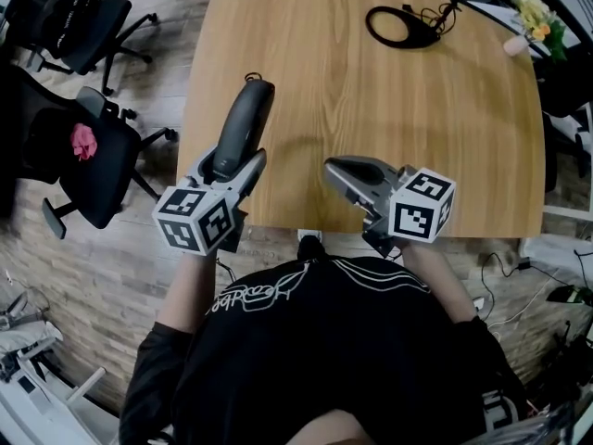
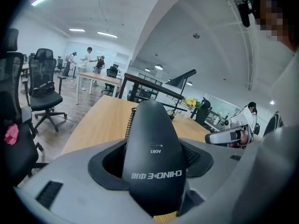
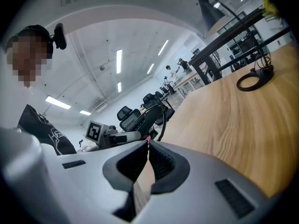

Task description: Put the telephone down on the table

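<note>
A dark grey telephone handset (image 1: 243, 123) sticks out forward from my left gripper (image 1: 227, 167), which is shut on its lower end. It hangs over the front left part of the wooden table (image 1: 389, 100). In the left gripper view the handset (image 2: 152, 148) fills the space between the jaws of the left gripper (image 2: 154, 164), and a coiled cord (image 2: 129, 122) runs along its left side. My right gripper (image 1: 341, 171) is shut with nothing in it, near the table's front edge. Its tips meet in the right gripper view (image 3: 147, 144), where the handset (image 3: 150, 115) shows to the left.
A black ring-shaped stand with a cable (image 1: 400, 26) sits at the table's far side, with flowers (image 1: 535, 12) at the far right corner. Black office chairs (image 1: 88, 156) stand on the floor to the left of the table. People stand far off in the room (image 2: 86, 59).
</note>
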The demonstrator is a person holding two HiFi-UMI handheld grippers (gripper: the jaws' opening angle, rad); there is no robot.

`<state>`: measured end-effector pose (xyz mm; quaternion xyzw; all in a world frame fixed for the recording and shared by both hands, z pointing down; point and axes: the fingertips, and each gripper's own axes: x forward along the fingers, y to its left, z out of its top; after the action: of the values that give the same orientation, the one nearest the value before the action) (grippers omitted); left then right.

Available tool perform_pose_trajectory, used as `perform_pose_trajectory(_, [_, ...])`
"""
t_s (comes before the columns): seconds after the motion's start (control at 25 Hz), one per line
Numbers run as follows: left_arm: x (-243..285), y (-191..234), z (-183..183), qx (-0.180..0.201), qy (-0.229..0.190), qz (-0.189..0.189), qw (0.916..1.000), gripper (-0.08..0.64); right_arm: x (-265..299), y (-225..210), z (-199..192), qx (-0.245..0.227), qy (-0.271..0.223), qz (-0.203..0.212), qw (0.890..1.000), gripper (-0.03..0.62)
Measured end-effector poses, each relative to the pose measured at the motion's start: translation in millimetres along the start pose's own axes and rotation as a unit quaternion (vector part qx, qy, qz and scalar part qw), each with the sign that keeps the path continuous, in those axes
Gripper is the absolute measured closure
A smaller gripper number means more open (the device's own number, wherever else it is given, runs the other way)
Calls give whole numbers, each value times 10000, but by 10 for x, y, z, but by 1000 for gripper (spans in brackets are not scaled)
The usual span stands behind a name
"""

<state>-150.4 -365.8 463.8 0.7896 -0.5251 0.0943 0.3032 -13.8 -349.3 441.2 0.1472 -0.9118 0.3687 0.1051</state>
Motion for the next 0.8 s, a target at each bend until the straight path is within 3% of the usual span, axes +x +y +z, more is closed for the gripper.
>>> perform_pose_trajectory(0.28, [370, 118, 8, 413, 194, 220, 9987, 272, 64, -329, 64, 113, 120, -110, 9998, 552])
perform_pose_trajectory(0.8, [964, 200, -426, 504, 873, 186, 9947, 272, 53, -713, 32, 351, 241, -261, 9988, 552])
